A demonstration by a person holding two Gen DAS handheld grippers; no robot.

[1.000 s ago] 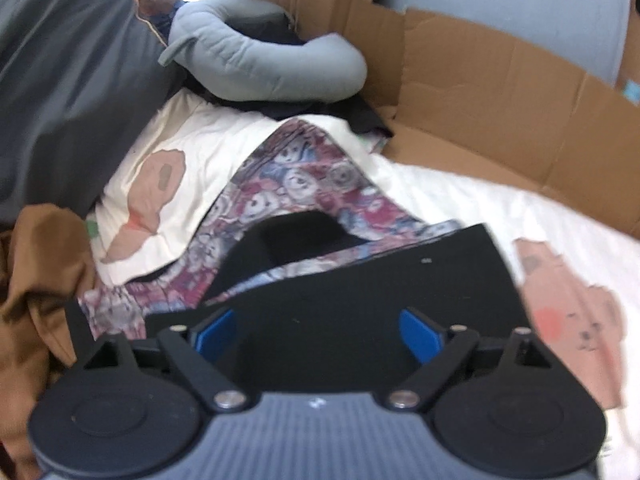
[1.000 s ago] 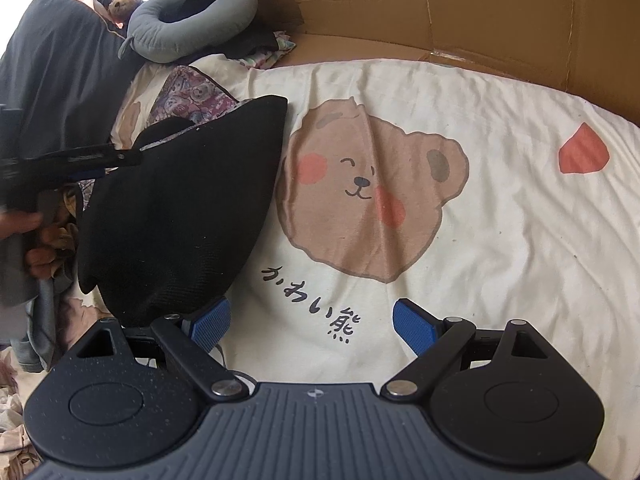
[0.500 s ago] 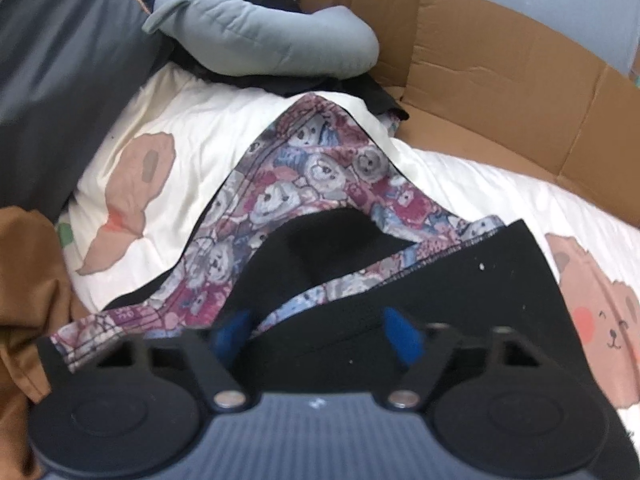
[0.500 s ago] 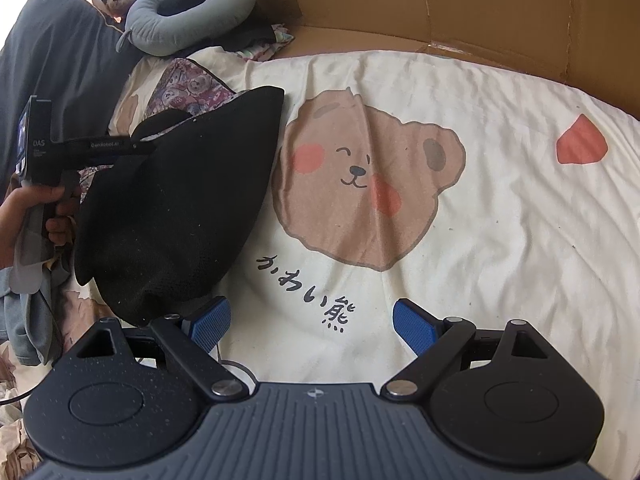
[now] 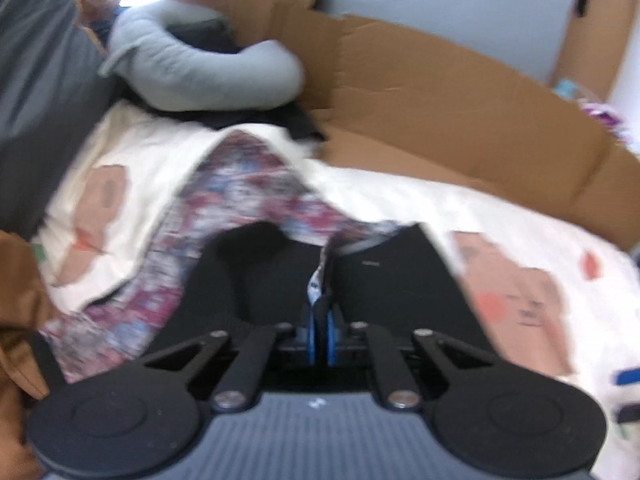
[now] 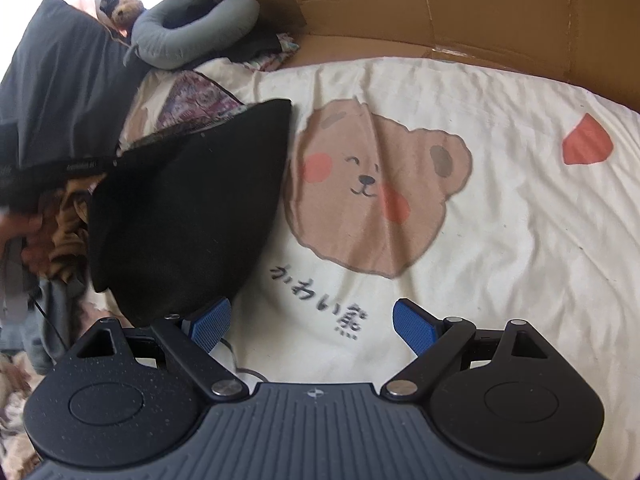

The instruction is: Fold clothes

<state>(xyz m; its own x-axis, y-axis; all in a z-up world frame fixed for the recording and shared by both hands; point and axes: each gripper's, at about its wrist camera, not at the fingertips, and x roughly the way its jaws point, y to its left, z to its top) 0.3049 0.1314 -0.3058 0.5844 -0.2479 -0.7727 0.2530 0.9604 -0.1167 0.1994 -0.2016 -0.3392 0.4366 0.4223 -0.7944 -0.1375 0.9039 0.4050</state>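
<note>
Black garment (image 5: 392, 280) — its edge pinched in the left claw (image 5: 319, 334) — touches the spread right claw (image 6: 308, 326).

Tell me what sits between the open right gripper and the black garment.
Nothing visible does. The right gripper hangs open over the bear-print bedsheet, and the black garment already lies against its left blue pad. The left gripper is shut on the garment's far edge.

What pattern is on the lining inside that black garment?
The lining has a small teddy-bear print in maroon, blue and grey on the black garment; sharpest in the right wrist view.
</note>
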